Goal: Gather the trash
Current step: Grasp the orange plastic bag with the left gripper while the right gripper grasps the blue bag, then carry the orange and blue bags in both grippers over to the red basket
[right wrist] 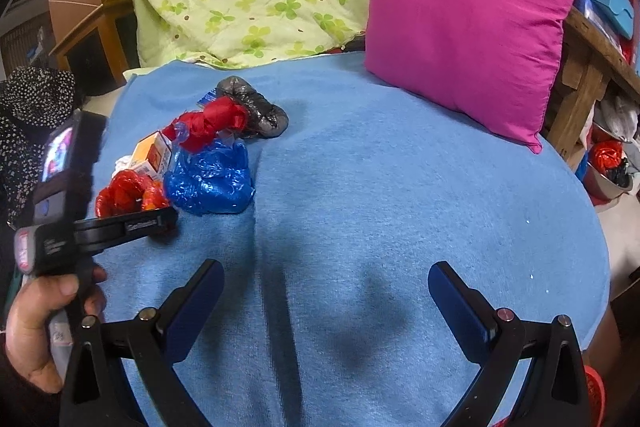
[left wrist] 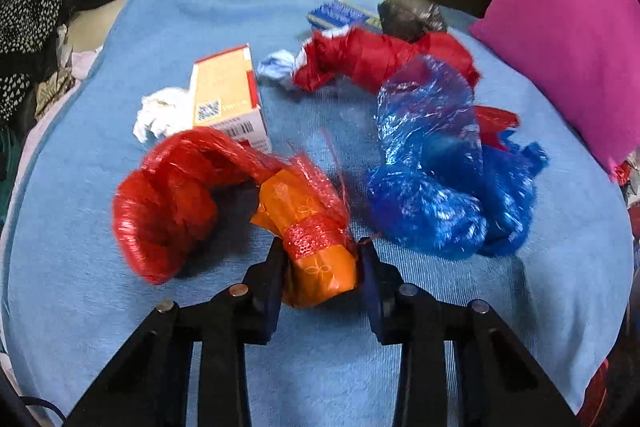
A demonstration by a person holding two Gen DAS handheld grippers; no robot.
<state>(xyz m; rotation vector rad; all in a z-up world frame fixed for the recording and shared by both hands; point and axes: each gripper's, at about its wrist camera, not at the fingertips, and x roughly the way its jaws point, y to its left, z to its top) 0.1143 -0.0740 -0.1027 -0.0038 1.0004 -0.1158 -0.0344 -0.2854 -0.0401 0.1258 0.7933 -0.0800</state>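
Pinching orange wrapper (left wrist: pixel 320 267) w/ left gripper (left wrist: pixel 322 259) at frame bottom-center — red mesh (left wrist: pixel 176 199) tangled on it, could drag carton (left wrist: pixel 230 99) along. Right gripper (right wrist: pixel 326 291) spread wide, holding nothing, over blue blanket (right wrist: pixel 400 187).

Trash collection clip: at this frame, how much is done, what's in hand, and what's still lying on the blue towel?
Nothing visibly collected; no bin is in view. In hand: the left tool is shut on the orange wrapper, bound with red mesh netting. The right tool hangs open over the bare blue towel. Left: blue plastic bag, red bag, black bag, small box, crumpled tissue.
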